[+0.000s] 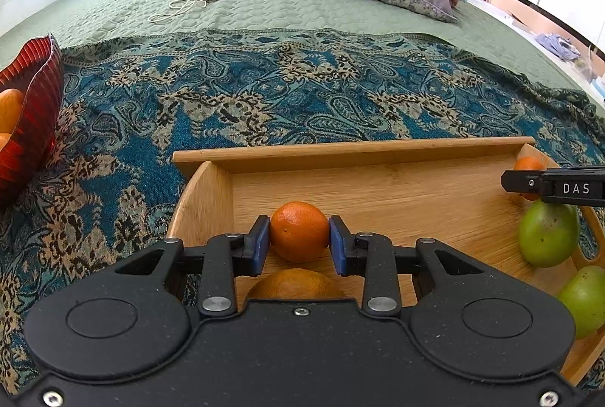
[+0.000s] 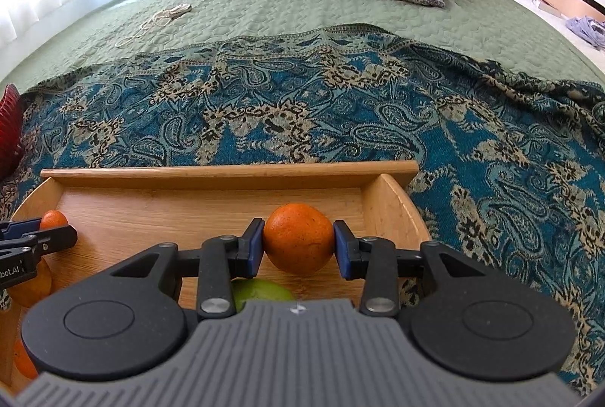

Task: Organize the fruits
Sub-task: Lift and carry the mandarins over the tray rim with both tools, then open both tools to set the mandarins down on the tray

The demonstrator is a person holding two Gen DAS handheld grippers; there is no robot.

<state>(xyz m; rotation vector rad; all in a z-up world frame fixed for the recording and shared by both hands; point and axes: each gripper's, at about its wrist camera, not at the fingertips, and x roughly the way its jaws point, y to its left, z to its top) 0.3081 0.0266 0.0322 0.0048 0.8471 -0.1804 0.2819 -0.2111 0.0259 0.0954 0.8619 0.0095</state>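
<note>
Both tongs grip fruit over the wooden tray [image 1: 378, 146]: left tongs [image 1: 299, 241] clamp one tangerine [image 1: 298, 231], right tongs [image 2: 298, 243] clamp another tangerine [image 2: 298, 242]. Green guavas [image 1: 548, 233] crowd the tray's right end near the right tongs. A red bowl [image 1: 34, 97] holding oranges sits left on the patterned blanket [image 1: 264, 97], well apart.

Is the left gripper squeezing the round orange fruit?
Touching. In the left wrist view, the left gripper has both blue pads pressed against the sides of the round orange fruit, no gap showing.

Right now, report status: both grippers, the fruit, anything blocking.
Left gripper shut on small orange mandarin. Right gripper shut on second orange mandarin. Both over wooden tray. Nothing blocking.
</note>
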